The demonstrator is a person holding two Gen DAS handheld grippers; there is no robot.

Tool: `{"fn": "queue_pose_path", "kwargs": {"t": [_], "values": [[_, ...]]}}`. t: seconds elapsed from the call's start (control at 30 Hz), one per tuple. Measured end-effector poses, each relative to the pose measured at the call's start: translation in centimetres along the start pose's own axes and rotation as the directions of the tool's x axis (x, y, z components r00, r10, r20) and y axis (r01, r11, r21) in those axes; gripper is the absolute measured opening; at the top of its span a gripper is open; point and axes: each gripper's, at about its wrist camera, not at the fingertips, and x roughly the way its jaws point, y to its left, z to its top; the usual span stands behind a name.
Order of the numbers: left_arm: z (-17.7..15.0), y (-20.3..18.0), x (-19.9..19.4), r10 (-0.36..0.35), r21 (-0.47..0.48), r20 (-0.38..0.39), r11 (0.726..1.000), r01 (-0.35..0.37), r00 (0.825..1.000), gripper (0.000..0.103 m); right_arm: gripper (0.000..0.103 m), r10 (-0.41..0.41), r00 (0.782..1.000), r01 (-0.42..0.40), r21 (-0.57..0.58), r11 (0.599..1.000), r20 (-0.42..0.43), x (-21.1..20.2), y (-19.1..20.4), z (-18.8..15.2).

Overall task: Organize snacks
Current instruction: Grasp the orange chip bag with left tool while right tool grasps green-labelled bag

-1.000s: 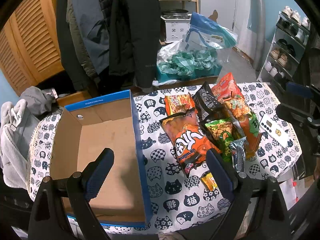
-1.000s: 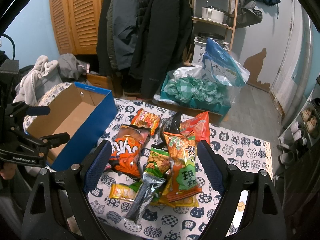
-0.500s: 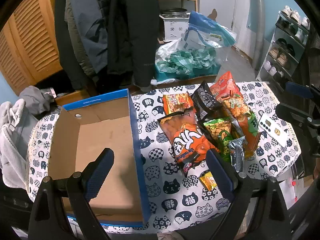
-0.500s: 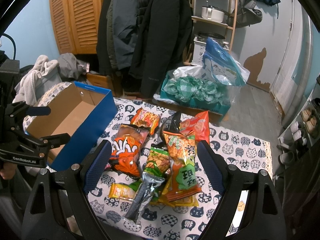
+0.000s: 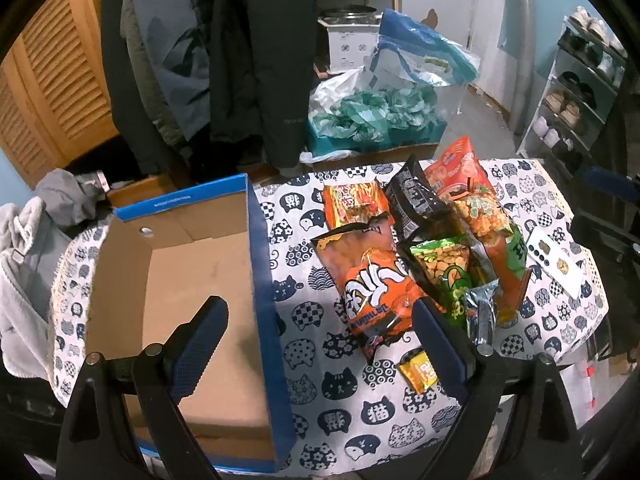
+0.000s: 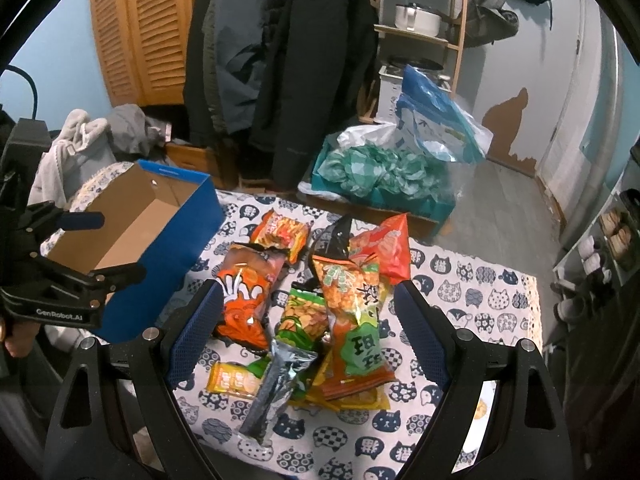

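Observation:
A pile of snack bags lies on the cat-print tablecloth: an orange chip bag, a green peanut bag, a tall orange-green bag, a black bag, a red bag, a silver-black bar and a small yellow pack. An empty blue cardboard box stands to the left. My left gripper is open above the box's right wall. My right gripper is open above the pile.
A white phone-like card lies at the table's right edge. Coats hang behind the table. A blue crate with green and white bags sits on the floor beyond. A shoe rack stands at right, grey clothes at left.
The left wrist view has shifted slightly, so the box and snacks sit a little further left. The right gripper has barely moved. Both stay open and empty.

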Motion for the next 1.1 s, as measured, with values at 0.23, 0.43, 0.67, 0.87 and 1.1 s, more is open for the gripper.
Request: {"fn": "queue_pose_path", "kwargs": {"t": [0.23, 0.43, 0.67, 0.87, 1.1], "values": [[2.7, 1.0, 5.4, -0.083, -0.099, -0.144, 0.993, 0.069, 0.986, 0.094, 0.086, 0.015, 0.996, -0.015, 0.004, 1.0, -0.09, 3.3, -2.7, 0.0], [3.6, 0.8, 10.0, -0.119, -0.187, -0.227, 0.979, 0.076, 0.967, 0.094, 0.086, 0.078, 0.98, -0.065, 0.08, 0.995, -0.184, 7.5, -5.1, -0.6], [3.5, -0.2, 14.1, -0.131, -0.198, -0.302, 0.977, 0.072, 0.944, 0.094, 0.086, 0.121, 0.954, -0.09, 0.122, 0.988, -0.273, 11.8, -6.8, -2.1], [3.5, -0.9, 16.2, -0.134, -0.195, -0.326, 0.978, 0.072, 0.936, 0.094, 0.086, 0.137, 0.938, -0.102, 0.125, 0.987, -0.318, 13.8, -7.5, -3.3], [3.6, -1.9, 18.3, -0.159, -0.204, -0.359, 0.975, 0.089, 0.92, 0.094, 0.076, 0.154, 0.927, -0.113, 0.136, 0.984, -0.341, 15.5, -7.9, -4.3]]}}
